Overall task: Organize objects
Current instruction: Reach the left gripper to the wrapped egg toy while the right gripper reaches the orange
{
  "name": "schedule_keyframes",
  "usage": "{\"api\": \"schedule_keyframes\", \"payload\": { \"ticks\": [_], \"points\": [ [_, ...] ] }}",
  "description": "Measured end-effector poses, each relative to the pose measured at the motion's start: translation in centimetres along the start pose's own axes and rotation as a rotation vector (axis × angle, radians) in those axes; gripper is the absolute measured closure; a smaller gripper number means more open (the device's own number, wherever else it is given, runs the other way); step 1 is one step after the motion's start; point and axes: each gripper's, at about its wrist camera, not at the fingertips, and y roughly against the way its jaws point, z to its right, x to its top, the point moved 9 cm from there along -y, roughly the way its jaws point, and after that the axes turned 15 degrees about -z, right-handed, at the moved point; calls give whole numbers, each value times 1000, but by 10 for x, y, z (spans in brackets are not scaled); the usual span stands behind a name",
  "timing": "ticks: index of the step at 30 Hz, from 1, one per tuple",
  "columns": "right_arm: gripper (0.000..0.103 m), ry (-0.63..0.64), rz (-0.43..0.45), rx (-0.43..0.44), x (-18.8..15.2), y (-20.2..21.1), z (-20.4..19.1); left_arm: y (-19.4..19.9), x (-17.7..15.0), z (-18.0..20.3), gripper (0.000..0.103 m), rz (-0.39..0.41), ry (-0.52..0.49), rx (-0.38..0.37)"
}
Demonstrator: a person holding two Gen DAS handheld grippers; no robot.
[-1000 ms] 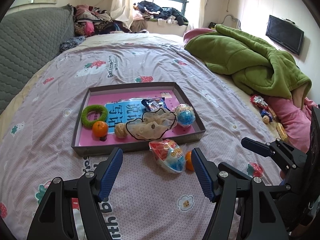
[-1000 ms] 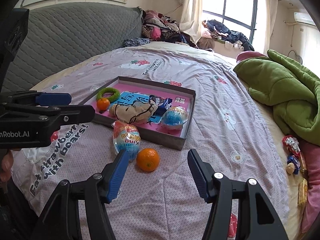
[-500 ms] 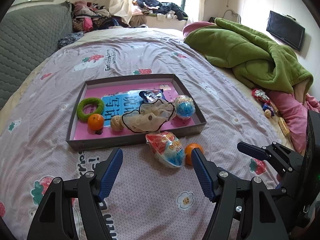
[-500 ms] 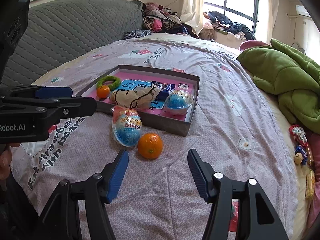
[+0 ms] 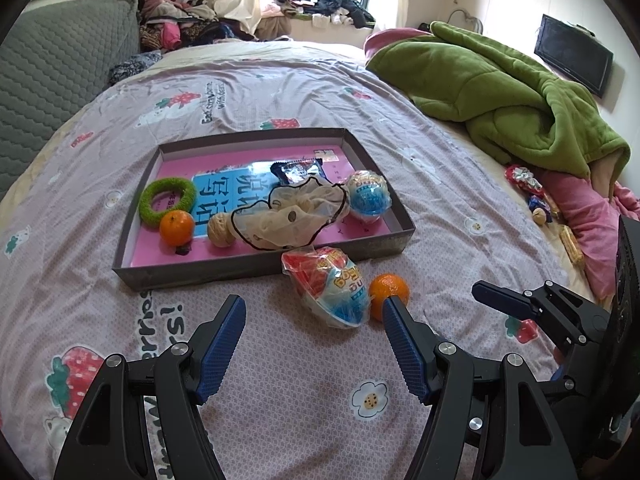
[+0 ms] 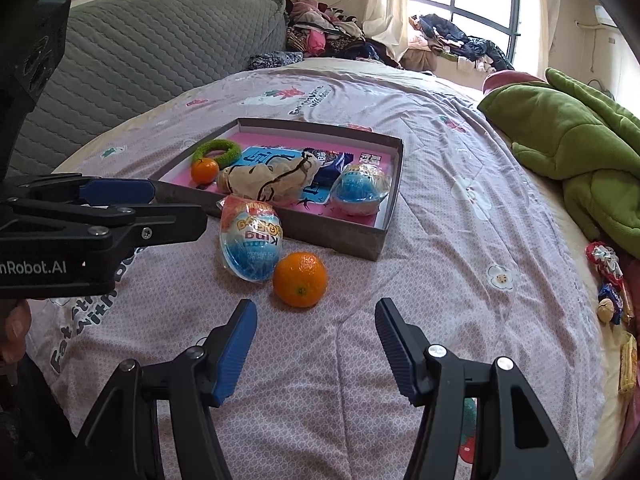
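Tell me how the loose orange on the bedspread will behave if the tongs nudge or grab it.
The orange is round and lies free on the soft bedspread, so a nudge would probably roll it, perhaps against the wrapped toy egg beside it. Its skin looks firm and dimpled, so it likely grips well, though a hard squeeze may bruise it.

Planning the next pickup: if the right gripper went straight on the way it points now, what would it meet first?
Probably the loose orange on the bedspread, just ahead between the right gripper's open fingers; depth is uncertain.

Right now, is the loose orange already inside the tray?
No, the loose orange lies on the bedspread outside the tray, beside the wrapped toy egg.
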Motion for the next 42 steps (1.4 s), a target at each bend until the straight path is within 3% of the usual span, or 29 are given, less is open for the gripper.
{"api": "schedule_keyframes", "payload": {
  "ticks": [42],
  "points": [
    [42, 66, -8, -71, 16, -60, -5, -77, 27, -6, 31, -108, 150, -48]
  ]
}}
